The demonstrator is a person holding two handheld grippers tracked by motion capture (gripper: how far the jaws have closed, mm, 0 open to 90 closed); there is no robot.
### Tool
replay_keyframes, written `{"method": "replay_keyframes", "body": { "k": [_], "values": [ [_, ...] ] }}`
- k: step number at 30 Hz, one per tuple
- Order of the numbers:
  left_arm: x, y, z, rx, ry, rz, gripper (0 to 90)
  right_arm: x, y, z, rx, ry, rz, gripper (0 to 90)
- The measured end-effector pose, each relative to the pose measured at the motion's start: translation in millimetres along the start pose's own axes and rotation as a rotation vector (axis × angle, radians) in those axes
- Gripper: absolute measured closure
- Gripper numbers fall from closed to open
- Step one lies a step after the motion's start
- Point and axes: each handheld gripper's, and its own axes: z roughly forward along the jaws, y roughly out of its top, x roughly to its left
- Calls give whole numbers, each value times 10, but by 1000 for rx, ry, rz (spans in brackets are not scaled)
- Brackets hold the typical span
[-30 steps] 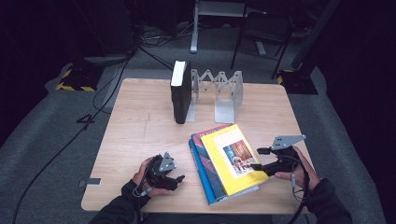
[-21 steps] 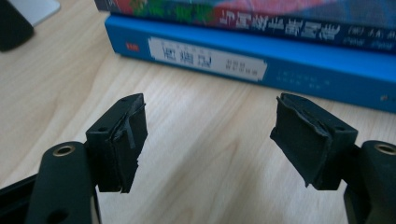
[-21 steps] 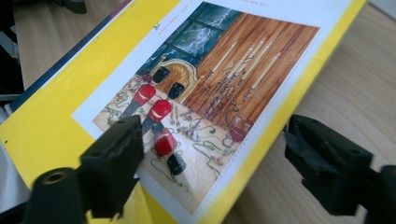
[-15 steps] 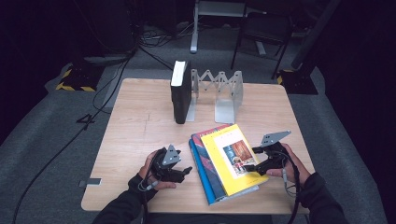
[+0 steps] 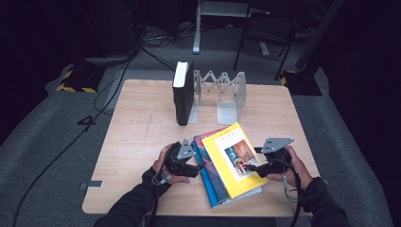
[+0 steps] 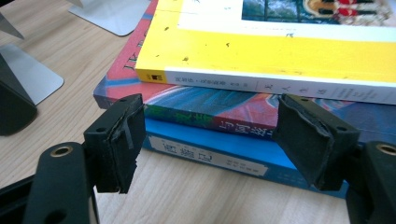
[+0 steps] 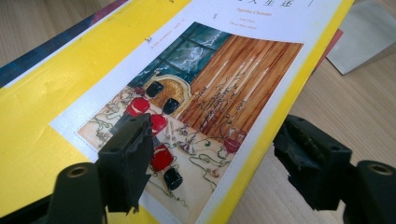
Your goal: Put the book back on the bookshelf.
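Note:
Three books lie stacked at the table's front: a yellow book on top, a red and blue patterned book under it and a blue book at the bottom. My left gripper is open at the stack's left side, facing the spines of the lower two books with nothing between its pads. My right gripper has just been closing but stands open. It straddles the yellow book's right edge, one jaw over the cover and the other over the bare table.
A black book stands upright at the left end of a grey metal folding rack at the back of the wooden table. Cables and a chair stand on the dark floor beyond.
My left gripper has moved right and slightly up, coming close to the stack's left side. The right hand has barely shifted along the yellow book's edge.

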Motion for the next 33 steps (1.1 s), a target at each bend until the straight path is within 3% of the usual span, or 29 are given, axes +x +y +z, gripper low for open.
{"method": "replay_keyframes", "body": {
  "k": [7, 11, 13, 15, 19, 24, 29, 31, 33],
  "values": [
    [74, -22, 105, 50, 41, -10, 295, -121, -18, 41, -44, 77, 21, 318],
    [106, -42, 125, 57, 47, -17, 301, -157, 22, 96, -69, 105, 38, 432],
    [130, -70, 131, 71, 62, -19, 304, -157, 25, 98, -73, 104, 31, 457],
    [143, -92, 138, 75, 81, -28, 324, -165, 11, 85, -93, 120, 53, 491],
    [163, -115, 154, 90, 92, -22, 329, -93, 24, 95, -82, 148, 42, 481],
    [230, -141, 170, 89, 116, -40, 330, -49, 67, 146, -75, 172, 28, 408],
    [342, -144, 209, 62, 112, -49, 391, -139, 105, 269, -64, 216, 63, 325],
    [373, -142, 212, 62, 106, -63, 404, -171, 137, 329, -57, 218, 98, 325],
    [397, -149, 216, 58, 112, -72, 415, -156, 166, 354, -64, 197, 90, 331]
  ]
}}
